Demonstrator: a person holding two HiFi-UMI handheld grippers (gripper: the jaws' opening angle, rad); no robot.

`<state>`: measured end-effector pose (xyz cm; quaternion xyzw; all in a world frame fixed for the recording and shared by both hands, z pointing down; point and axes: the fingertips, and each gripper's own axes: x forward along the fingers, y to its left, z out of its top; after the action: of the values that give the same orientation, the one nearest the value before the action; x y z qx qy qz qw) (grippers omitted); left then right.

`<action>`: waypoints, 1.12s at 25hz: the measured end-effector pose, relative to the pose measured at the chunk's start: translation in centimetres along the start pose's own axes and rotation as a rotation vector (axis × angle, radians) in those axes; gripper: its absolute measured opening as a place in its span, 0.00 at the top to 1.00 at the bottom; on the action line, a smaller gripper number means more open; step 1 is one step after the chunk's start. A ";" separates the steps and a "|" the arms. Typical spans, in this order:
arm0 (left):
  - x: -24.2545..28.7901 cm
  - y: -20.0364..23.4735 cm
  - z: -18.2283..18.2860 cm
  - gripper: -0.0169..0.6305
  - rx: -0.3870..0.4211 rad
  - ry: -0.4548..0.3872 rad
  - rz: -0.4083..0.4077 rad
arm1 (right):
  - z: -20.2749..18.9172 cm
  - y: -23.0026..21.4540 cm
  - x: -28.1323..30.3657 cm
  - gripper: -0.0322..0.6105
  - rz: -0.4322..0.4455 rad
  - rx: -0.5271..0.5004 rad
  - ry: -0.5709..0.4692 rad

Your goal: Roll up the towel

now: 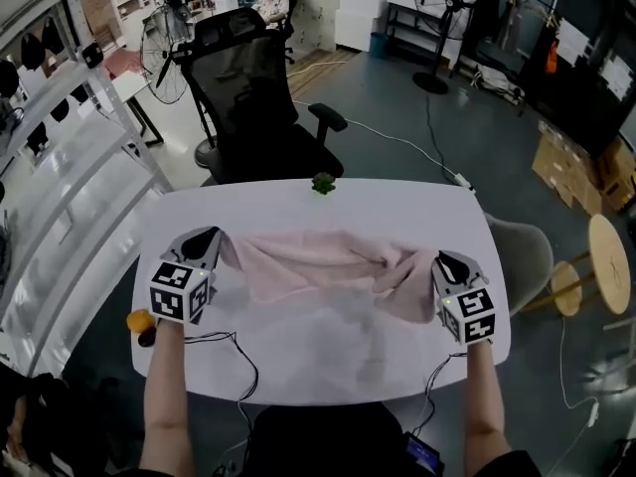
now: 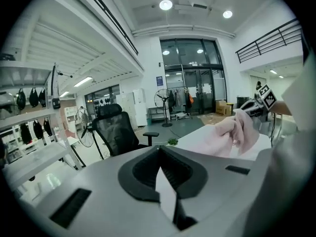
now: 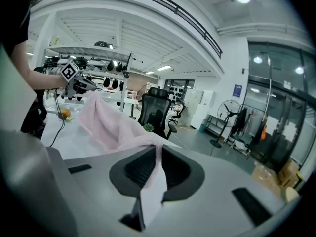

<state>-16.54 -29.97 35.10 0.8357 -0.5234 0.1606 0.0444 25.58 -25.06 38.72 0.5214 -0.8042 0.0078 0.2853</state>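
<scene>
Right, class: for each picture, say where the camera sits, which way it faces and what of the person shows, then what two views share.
Head view: on the person's head, facing steeply down at the white table; both forearms show, with the left gripper and right gripper shut on the pink towel.
Left gripper view: on that gripper, facing along its fingers; the right forearm shows.
Right gripper view: on that gripper, facing along its fingers; the left forearm shows.
Shared: both gripper views show the black chair.
</scene>
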 end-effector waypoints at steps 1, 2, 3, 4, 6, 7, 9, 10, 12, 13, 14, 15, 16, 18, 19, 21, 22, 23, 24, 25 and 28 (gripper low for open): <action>-1.0 0.6 -0.4 0.95 -0.011 0.000 0.008 | -0.3 0.5 -0.2 0.88 0.002 -0.013 0.014; -1.9 1.1 -0.9 0.95 -0.022 0.002 0.015 | -0.7 0.9 -0.5 0.88 0.006 -0.026 0.031; -2.8 1.5 -1.5 0.95 -0.032 0.007 0.019 | -1.3 1.3 -0.7 0.88 0.011 -0.035 0.049; -3.7 1.8 -2.2 0.95 -0.039 0.015 0.019 | -1.9 1.7 -0.8 0.88 0.018 -0.039 0.066; -4.9 2.0 -4.0 0.95 -0.045 0.040 0.016 | -3.4 2.5 -0.6 0.88 0.034 -0.040 0.093; -5.3 2.1 -5.1 0.95 -0.049 0.057 0.017 | -4.2 3.1 -0.3 0.88 0.042 -0.042 0.114; -5.4 2.3 -7.6 0.95 -0.062 0.098 0.027 | -6.1 3.8 0.7 0.88 0.041 -0.045 0.170; -5.3 2.5 -8.9 0.95 -0.066 0.124 0.034 | -7.1 3.9 1.3 0.94 0.032 -0.043 0.200; -4.6 2.6 -11.5 0.95 -0.066 0.177 0.043 | -8.6 3.9 2.7 0.94 0.018 -0.019 0.245; -4.2 2.6 -12.6 0.95 -0.070 0.197 0.046 | -9.1 3.8 3.3 0.94 0.015 0.003 0.257; -3.7 2.5 -13.6 0.95 -0.079 0.211 0.050 | -9.4 3.8 3.9 0.94 0.012 0.025 0.262; -3.3 2.4 -14.3 0.95 -0.090 0.221 0.055 | -9.5 3.8 4.3 0.94 0.011 0.040 0.264; -3.0 2.2 -14.9 0.95 -0.104 0.228 0.058 | -9.5 4.0 4.5 0.94 0.011 0.046 0.263; -2.9 1.6 -15.2 0.93 -0.130 0.231 0.039 | -9.0 4.6 4.3 0.92 0.021 0.033 0.256; -2.9 1.3 -15.3 0.80 -0.139 0.233 0.020 | -8.7 5.1 3.9 0.89 0.030 0.026 0.252; -3.4 0.6 -15.2 0.60 -0.133 0.242 -0.018 | -8.5 6.1 3.1 0.85 0.052 0.016 0.250; -3.8 0.2 -15.1 0.58 -0.117 0.246 -0.036 | -8.6 6.7 2.6 0.83 0.062 0.014 0.251; -4.2 -0.3 -15.0 0.57 -0.094 0.248 -0.054 | -8.7 7.2 2.1 0.80 0.073 0.014 0.252; -4.7 -0.9 -14.8 0.55 -0.070 0.250 -0.074 | -8.8 7.9 1.5 0.78 0.085 0.017 0.251; -5.1 -1.6 -14.7 0.54 -0.048 0.251 -0.096 | -9.0 8.5 1.0 0.74 0.097 0.023 0.250; -6.2 -4.8 -14.9 0.53 -0.005 0.260 -0.185 | -9.6 10.9 -0.7 0.68 0.132 0.052 0.247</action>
<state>-18.08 -18.86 47.64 0.8524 -0.4342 0.2614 0.1287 20.97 -16.49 49.55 0.4696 -0.7951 0.1117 0.3672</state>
